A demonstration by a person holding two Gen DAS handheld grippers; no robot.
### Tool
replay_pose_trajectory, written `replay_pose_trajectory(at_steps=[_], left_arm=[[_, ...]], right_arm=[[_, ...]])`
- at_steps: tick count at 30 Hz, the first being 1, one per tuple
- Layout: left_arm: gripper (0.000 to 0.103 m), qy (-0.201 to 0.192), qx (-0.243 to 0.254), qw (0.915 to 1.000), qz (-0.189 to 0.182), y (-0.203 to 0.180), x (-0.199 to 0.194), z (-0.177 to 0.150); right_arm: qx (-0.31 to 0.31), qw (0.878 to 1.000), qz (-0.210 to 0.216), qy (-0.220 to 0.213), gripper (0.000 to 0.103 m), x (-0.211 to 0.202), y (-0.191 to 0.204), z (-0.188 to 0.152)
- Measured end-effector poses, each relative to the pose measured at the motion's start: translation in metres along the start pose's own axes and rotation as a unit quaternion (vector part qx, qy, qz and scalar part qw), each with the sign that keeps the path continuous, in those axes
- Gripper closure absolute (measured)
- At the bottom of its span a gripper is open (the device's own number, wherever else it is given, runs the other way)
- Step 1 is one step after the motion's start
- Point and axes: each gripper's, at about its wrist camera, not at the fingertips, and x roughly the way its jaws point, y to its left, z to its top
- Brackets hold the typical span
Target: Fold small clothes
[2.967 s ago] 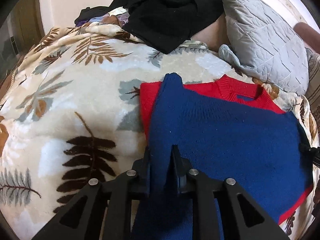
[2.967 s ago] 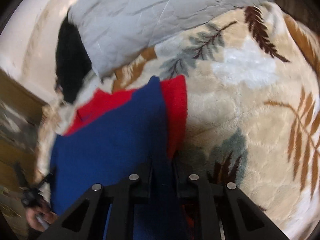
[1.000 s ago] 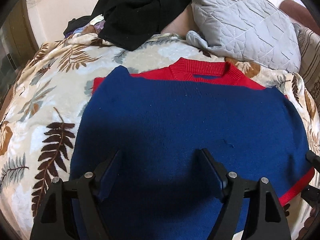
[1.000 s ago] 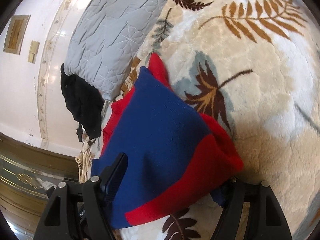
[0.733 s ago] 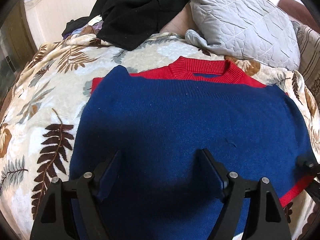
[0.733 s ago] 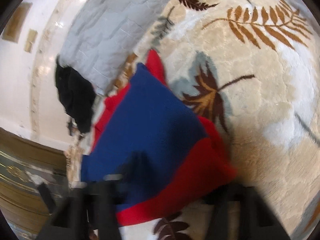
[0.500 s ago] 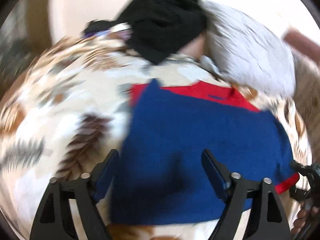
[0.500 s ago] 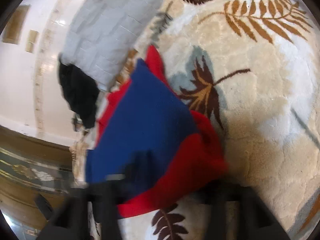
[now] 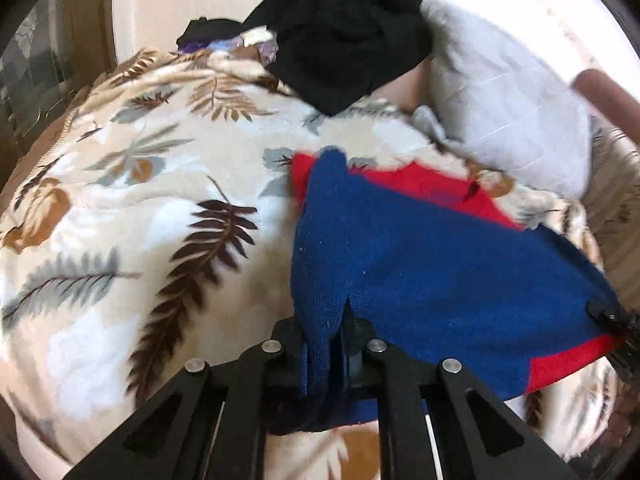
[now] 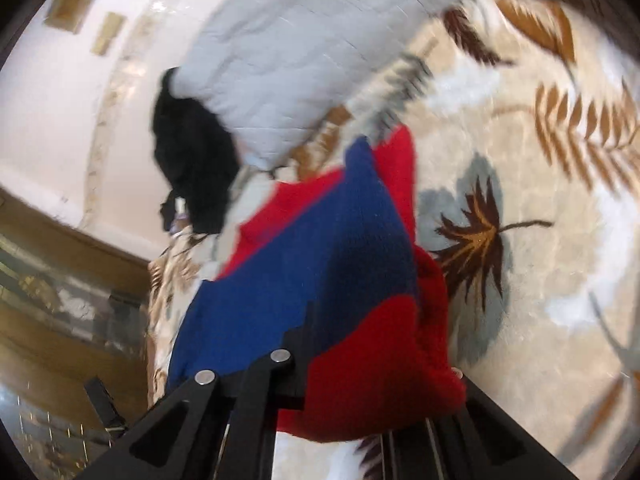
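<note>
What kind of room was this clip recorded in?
Most likely a bedroom: the sweater lies on a bed covered by a plush leaf-print blanket, with a grey quilted pillow and a heap of dark clothes by the wall.

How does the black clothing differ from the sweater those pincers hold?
The black clothing is one dark colour; the sweater is blue and red. The black clothing sits crumpled beside the pillow; the sweater lies spread flat, pinched by the left gripper. Both rest on the leaf-print blanket.
</note>
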Motion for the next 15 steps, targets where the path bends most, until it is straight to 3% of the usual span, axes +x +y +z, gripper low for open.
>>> replay_pose_trajectory(at_steps=[3, 5, 6, 7, 8, 9, 10, 11, 13, 15], left_arm=[[0.09, 0.016, 0.012, 0.9998, -0.001, 0.005, -0.025, -0.046], [0.085, 0.044, 0.016, 0.9989, 0.005, 0.012, -0.016, -0.08], [0.079, 0.069, 0.027, 0.9971, 0.018, 0.017, -0.002, -0.099], [0.072, 0.066, 0.03, 0.9972, 0.016, 0.021, 0.0, -0.104], [0.067, 0.042, 0.025, 0.9988, 0.007, 0.027, -0.007, -0.106], [0.061, 0.038, 0.016, 0.9991, 0.013, 0.031, -0.016, -0.101], [0.06, 0.027, 0.01, 0.9994, 0.017, 0.033, -0.023, -0.092], [0.06, 0.011, 0.011, 0.9997, 0.018, 0.032, -0.03, -0.084], [0.044, -0.023, 0.023, 0.9991, 0.029, 0.027, -0.041, -0.064], [0.043, -0.036, 0.034, 0.9985, 0.023, 0.015, -0.04, -0.045]], right_arm=[[0.019, 1.0, 0.007, 0.019, 0.093, -0.025, -0.023, -0.041], [0.027, 0.999, -0.014, 0.029, 0.088, -0.03, -0.055, -0.079], [0.027, 0.998, -0.031, 0.043, 0.078, -0.027, -0.066, -0.09], [0.037, 0.996, -0.049, 0.07, 0.065, -0.024, -0.086, -0.104], [0.055, 0.997, -0.011, 0.056, 0.066, -0.035, -0.099, -0.112], [0.061, 0.997, -0.009, 0.048, 0.059, -0.045, -0.103, -0.112], [0.055, 0.998, -0.021, 0.037, 0.042, -0.057, -0.103, -0.111], [0.04, 0.999, -0.035, 0.014, 0.04, -0.07, -0.1, -0.106], [0.007, 0.998, -0.049, -0.023, 0.04, -0.088, -0.09, -0.086], [-0.008, 0.999, -0.034, -0.022, 0.039, -0.082, -0.08, -0.062]])
